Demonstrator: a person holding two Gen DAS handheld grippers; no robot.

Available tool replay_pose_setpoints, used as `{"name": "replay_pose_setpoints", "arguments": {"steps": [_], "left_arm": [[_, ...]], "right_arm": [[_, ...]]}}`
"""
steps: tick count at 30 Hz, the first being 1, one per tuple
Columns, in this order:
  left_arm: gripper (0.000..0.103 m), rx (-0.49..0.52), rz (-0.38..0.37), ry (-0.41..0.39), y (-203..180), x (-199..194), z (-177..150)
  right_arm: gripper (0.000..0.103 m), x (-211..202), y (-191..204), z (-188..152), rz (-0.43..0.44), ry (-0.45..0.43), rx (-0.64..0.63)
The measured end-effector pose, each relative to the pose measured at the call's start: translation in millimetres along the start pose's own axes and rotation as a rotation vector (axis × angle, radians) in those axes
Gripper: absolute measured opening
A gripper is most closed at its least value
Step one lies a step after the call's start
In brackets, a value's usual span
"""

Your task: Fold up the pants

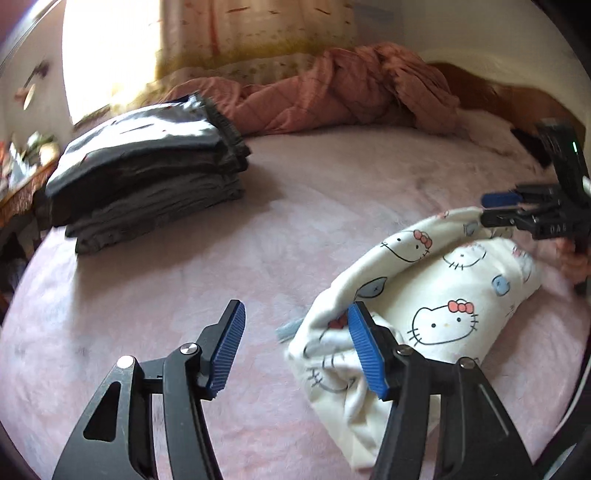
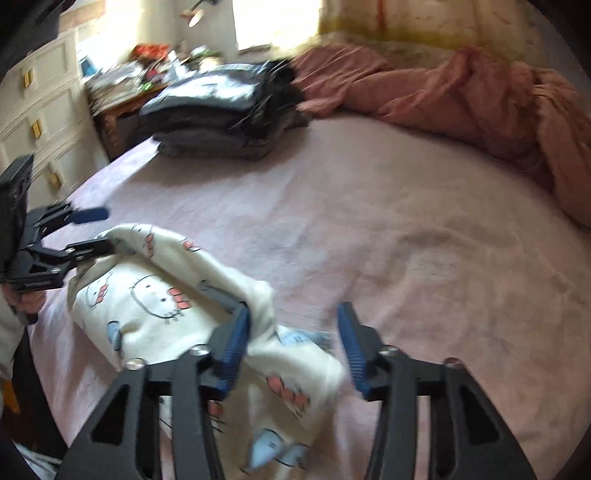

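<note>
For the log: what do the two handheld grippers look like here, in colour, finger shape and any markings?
Both match: the left gripper and right gripper have matte black angular linkage arms with cut-outs and silver pivot bolts, and ribbed blue pads on the fingers. The right one's body carries a small green light and embossed lettering too blurred to read.

White cat-print pants (image 1: 436,295), pale pink sheet (image 1: 332,192), dark grey folded stack (image 1: 147,166), salmon quilt (image 1: 332,88), blue-padded fingers (image 1: 227,350).

Pretty bright room: sunlit window (image 2: 273,22) with a pale patterned curtain (image 1: 258,33), white drawers (image 2: 40,122) with gold handles, and what looks like a cluttered wooden side table (image 2: 125,96).
</note>
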State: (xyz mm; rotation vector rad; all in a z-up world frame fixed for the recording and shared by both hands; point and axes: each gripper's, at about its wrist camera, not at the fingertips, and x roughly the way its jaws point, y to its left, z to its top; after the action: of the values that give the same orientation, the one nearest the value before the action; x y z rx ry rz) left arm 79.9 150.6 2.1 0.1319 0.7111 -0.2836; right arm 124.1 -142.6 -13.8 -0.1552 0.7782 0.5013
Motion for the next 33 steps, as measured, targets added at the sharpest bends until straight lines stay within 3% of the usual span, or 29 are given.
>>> {"name": "replay_pose_setpoints", "arguments": {"steps": [3,8,14,17,19,21,24,27,29,30,32,33], "left_arm": [[0.057,-0.060,-0.009,-0.020,13.5,-19.6,-9.4],[0.057,-0.079,-0.053,-0.012,4.5,-46.0,-40.8],[0.055,-0.020,-0.045,0.030,-32.9,-40.0,-68.0],[0.037,-0.005,-0.060,0.020,-44.2,-37.4,-70.9],[0.018,0.007,-0.065,0.011,-49.2,-35.8,-71.2],[0.017,0.004,-0.046,0.011,-49.7,-31.9,-71.2],[0.018,-0.014,-0.035,0.005,-45.8,-28.9,-72.1],[0.024,-0.009,-0.023,0.007,-46.0,-25.7,-72.7],[0.016,0.009,-0.016,0.009,-50.5,-22.1,-74.0],[0.005,0.027,-0.005,0.001,-53.5,-21.9,-74.6],[0.004,0.049,0.009,-0.014,-57.6,-23.9,-75.0],[0.003,0.048,0.015,-0.023,-57.7,-26.0,-74.8]], "right_arm": [[0.054,-31.4,-14.1,-13.1,-0.051,-0.075,0.053],[0.053,-76.7,-26.0,-45.0,-0.005,-0.137,0.161],[0.034,-82.3,13.4,-88.9,0.026,-0.090,0.080],[0.027,-75.6,40.3,-101.1,0.021,-0.084,0.019],[0.026,-69.5,49.7,-106.0,0.047,-0.075,0.015],[0.025,-61.9,54.1,-107.3,0.041,-0.065,0.014],[0.025,-55.0,51.2,-108.0,-0.055,-0.073,0.033],[0.026,-50.9,44.8,-106.5,-0.031,-0.052,0.072],[0.026,-49.4,44.4,-105.2,-0.013,-0.057,0.071],[0.026,-48.4,45.4,-103.6,-0.009,-0.058,0.066],[0.025,-45.8,48.8,-98.9,-0.014,-0.065,0.060],[0.018,-44.9,50.0,-96.7,-0.021,-0.071,0.061]]}}
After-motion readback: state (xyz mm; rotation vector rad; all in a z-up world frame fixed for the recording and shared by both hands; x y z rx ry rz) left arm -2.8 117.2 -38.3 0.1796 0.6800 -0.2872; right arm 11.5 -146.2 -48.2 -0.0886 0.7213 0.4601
